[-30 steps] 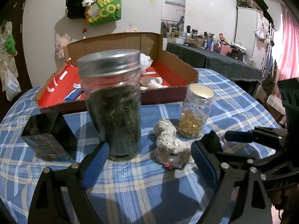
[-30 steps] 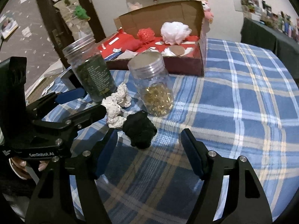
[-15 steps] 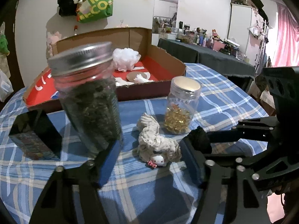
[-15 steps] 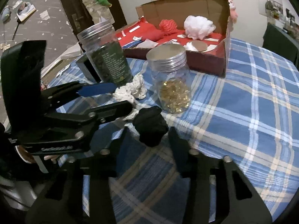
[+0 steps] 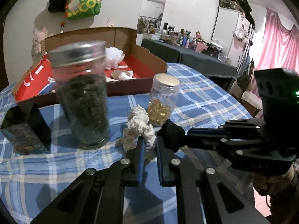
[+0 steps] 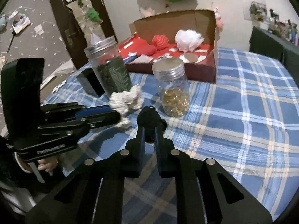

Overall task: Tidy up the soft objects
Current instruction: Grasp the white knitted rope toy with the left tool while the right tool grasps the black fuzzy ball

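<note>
My left gripper (image 5: pixel 149 143) is shut on a white knotted rope toy (image 5: pixel 139 126), which also shows in the right wrist view (image 6: pixel 127 99), just above the blue plaid tablecloth. My right gripper (image 6: pixel 149 132) is shut on a black soft lump (image 6: pixel 150 120), seen in the left wrist view (image 5: pixel 172 132) right beside the rope toy. Behind them, a cardboard box with a red lining (image 6: pixel 203 72) holds a white pouf (image 6: pixel 188 38) and a red pouf (image 6: pixel 160 41).
A tall jar of dark leaves (image 5: pixel 82 95) stands left of the rope toy. A smaller jar of golden capsules (image 5: pixel 162 100) stands just behind both soft things. A black box (image 5: pixel 24 128) lies at the left. The table edge (image 6: pixel 280 186) curves at the right.
Both grippers went from open to shut: the left closed on the white rope toy, the right on the black lump. Both soft things are lifted slightly.
</note>
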`<state>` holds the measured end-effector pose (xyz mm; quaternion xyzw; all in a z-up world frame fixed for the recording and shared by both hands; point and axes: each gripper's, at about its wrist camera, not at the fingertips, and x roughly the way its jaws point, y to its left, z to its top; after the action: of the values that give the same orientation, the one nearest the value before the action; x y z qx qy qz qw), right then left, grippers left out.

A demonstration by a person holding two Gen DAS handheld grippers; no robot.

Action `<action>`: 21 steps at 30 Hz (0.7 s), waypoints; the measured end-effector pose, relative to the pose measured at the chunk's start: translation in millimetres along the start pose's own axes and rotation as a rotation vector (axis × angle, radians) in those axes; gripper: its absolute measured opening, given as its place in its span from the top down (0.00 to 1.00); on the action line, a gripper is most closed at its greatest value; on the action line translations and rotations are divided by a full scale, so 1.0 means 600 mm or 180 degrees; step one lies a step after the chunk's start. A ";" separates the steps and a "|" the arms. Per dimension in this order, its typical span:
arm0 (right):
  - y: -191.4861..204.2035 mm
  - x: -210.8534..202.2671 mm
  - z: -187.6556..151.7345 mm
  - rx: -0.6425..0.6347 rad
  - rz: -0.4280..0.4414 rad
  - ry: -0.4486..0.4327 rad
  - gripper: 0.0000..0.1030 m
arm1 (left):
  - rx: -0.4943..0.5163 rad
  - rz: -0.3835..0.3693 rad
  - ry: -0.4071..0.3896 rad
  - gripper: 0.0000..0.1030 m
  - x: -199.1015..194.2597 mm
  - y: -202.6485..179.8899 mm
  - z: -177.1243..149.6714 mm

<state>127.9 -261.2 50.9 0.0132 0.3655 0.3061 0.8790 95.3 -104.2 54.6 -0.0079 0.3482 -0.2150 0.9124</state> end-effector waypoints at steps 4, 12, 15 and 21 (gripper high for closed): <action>0.016 -0.007 0.000 0.0034 -0.0172 -0.0118 0.90 | 0.0053 -0.0024 -0.0096 0.88 -0.035 0.012 -0.006; 0.038 -0.011 -0.002 0.0232 -0.0583 -0.0214 0.88 | 0.0123 0.0073 -0.0158 0.86 -0.088 0.059 -0.026; 0.040 -0.004 -0.008 0.0350 -0.0732 -0.0249 0.64 | 0.0147 0.0148 -0.0114 0.85 -0.090 0.080 -0.044; 0.058 -0.003 -0.009 0.0271 -0.1056 -0.0374 0.16 | 0.0174 0.0127 0.0002 0.55 -0.077 0.097 -0.073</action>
<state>104.9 -235.0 56.6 0.0078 0.3232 0.1398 0.9359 59.0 -26.9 41.0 0.0241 0.3426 -0.2062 0.9163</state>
